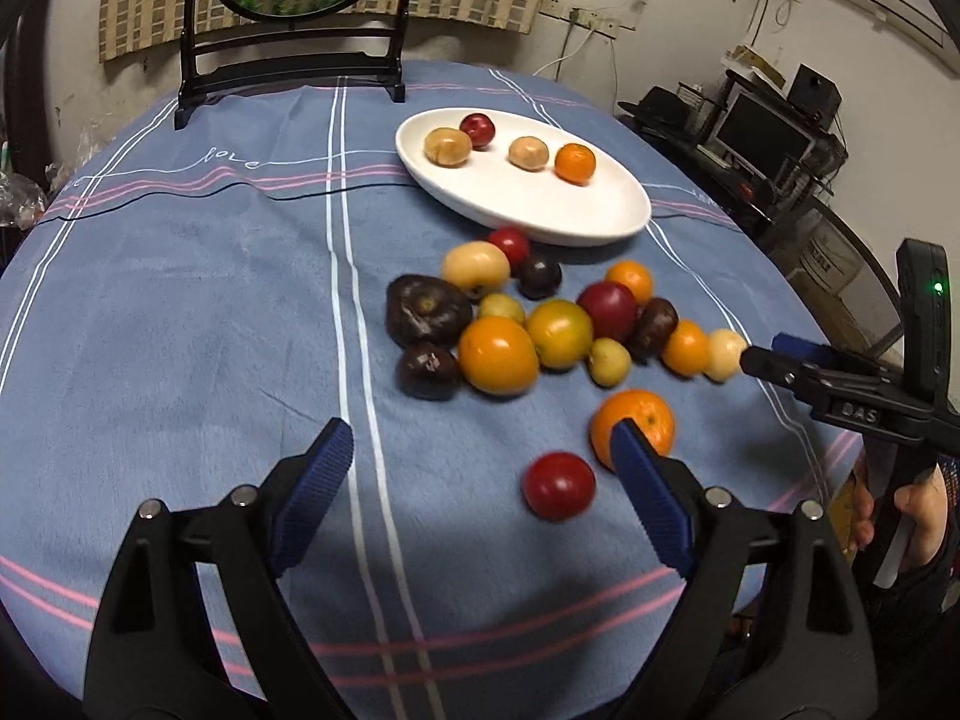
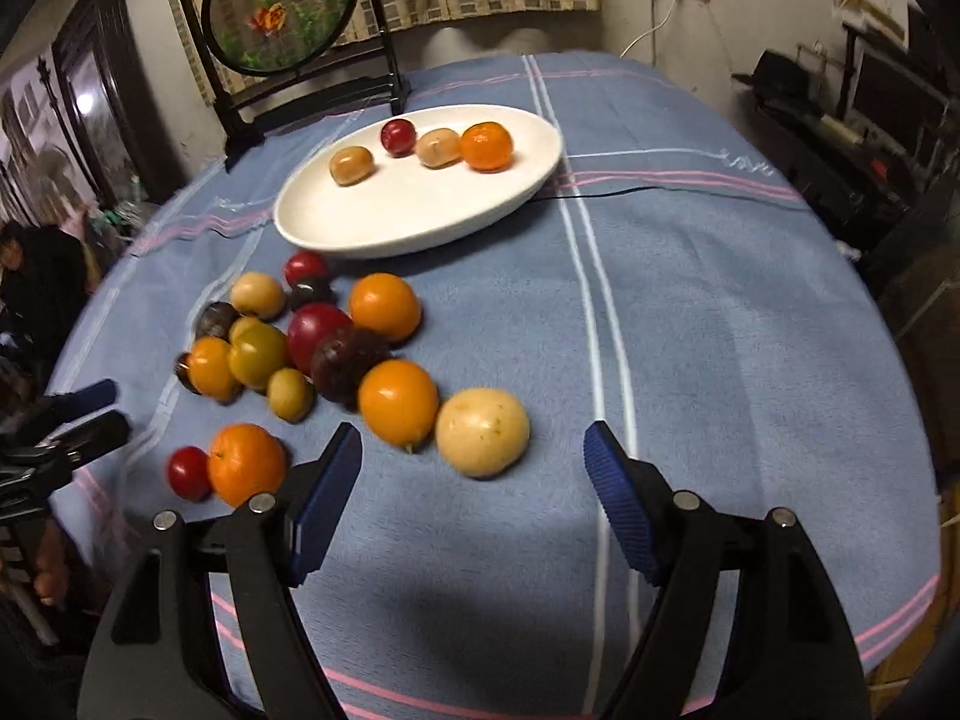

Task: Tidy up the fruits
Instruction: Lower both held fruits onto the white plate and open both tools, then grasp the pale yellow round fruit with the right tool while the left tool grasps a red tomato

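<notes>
On the blue striped tablecloth (image 1: 180, 312) sits a big bunch of fruit (image 1: 558, 330), and both claws hang over the near side of it, tipped down toward the table. The left gripper (image 1: 483, 450) is spread wide and has nothing in it. A small red fruit (image 1: 559, 485) lies on the cloth between its blue fingers (image 1: 651, 498), not touched, and an orange (image 1: 645, 420) peeks out from behind the right finger. The right gripper (image 2: 474, 456) is spread wide too and holds nothing. A pale yellow fruit (image 2: 483, 431) sits just ahead of the gap between its fingers, right beside an orange one (image 2: 399, 399). In the left wrist view a hand (image 1: 918, 510) grips the handle of the right gripper at the edge of the table.

The fruit on the cloth is red, orange, yellow and very dark purple, all bunched close together, round and shiny. Farther back is a white oval plate (image 2: 390, 222). On it lie four pieces: one red, two tan, and one orange. Behind the plate stands a round picture in a black frame (image 2: 282, 12).
</notes>
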`<state>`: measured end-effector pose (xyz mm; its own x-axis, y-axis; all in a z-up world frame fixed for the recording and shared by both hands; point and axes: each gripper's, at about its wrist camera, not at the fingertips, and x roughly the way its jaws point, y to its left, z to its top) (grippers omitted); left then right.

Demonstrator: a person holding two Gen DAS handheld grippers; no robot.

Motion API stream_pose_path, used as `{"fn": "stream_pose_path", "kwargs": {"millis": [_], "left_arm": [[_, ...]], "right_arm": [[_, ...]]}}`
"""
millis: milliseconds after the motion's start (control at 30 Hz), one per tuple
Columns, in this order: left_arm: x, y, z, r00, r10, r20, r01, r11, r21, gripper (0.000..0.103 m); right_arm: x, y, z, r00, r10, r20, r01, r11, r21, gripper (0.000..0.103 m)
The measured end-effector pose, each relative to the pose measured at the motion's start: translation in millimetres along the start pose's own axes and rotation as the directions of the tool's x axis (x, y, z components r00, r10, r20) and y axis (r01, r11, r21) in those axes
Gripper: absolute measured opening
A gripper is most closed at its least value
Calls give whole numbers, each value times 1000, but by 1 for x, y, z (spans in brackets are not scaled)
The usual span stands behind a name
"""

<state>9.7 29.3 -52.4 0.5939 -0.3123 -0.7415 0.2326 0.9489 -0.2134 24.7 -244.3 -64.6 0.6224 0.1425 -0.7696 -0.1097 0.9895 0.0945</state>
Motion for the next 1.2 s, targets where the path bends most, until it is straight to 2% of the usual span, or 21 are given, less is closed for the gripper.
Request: {"fn": "stream_pose_path", "kwargs": {"millis": [33, 100, 233, 333, 367, 400, 467, 500, 633, 833, 867, 933, 967, 1067, 1167, 1200], "left_arm": [[-1, -1, -2, 1000, 0, -2, 0, 1000, 3, 89], [1, -1, -4, 1000, -2, -9, 2, 1000, 4, 89], [3, -1, -7, 1000, -17, -18, 17, 1000, 4, 89], [3, -5, -8, 1000, -19, -19, 20, 1000, 18, 89], [3, -5, -8, 1000, -20, -20, 20, 1000, 21, 89], [4, -6, -8, 1000, -21, -22, 21, 1000, 22, 89], [6, -7, -9, 999, -23, -30, 23, 999, 24, 89], [8, -8, -10, 999, -24, -37, 26, 999, 28, 89], [12, -15, -13, 998, -25, -53, 28, 998, 50, 89], [26, -21, -18, 996, -29, -83, 35, 997, 74, 89], [31, -23, -19, 995, -20, -94, 28, 996, 79, 87], [38, -25, -19, 995, -8, -102, 17, 996, 82, 73], [41, -26, -18, 994, -11, -108, 20, 996, 84, 59], [46, -31, -17, 996, 12, -87, -3, 994, 107, 49], [44, -32, -16, 996, -26, -83, 33, 995, 89, 32], [43, -33, -16, 997, -18, -77, 25, 995, 94, 32]], "right_arm": [[-1, 3, -2, 999, -42, 15, 43, 999, -20, 77], [-2, 6, -6, 997, -75, 29, 76, 996, -47, 77], [8, 6, -8, 999, -36, 4, 37, 998, -45, 77], [18, 5, -8, 999, -44, -5, 44, 998, -49, 75], [23, 5, -7, 999, -44, -4, 44, 998, -55, 65], [27, 4, -5, 999, -38, -9, 38, 998, -59, 49], [37, 2, -1, 1000, 7, -27, -8, 999, -47, 45], [40, 1, 1, 999, 31, -23, -32, 999, -43, 39], [31, -1, 1, 998, 69, -14, -69, 997, -21, 39], [-9, -6, -14, 996, 83, 27, -83, 997, -7, 39], [-11, -7, -17, 996, 83, 26, -82, 997, -6, 39], [-14, -11, -23, 996, 89, 18, -89, 996, 3, 39], [-14, -12, -25, 995, 94, 15, -94, 996, 9, 39], [-11, -15, -28, 994, 109, 5, -109, 994, 28, 39], [-12, -15, -30, 992, 125, 9, -125, 992, 32, 39], [-13, -14, -30, 991, 130, 12, -130, 991, 28, 39]]}}
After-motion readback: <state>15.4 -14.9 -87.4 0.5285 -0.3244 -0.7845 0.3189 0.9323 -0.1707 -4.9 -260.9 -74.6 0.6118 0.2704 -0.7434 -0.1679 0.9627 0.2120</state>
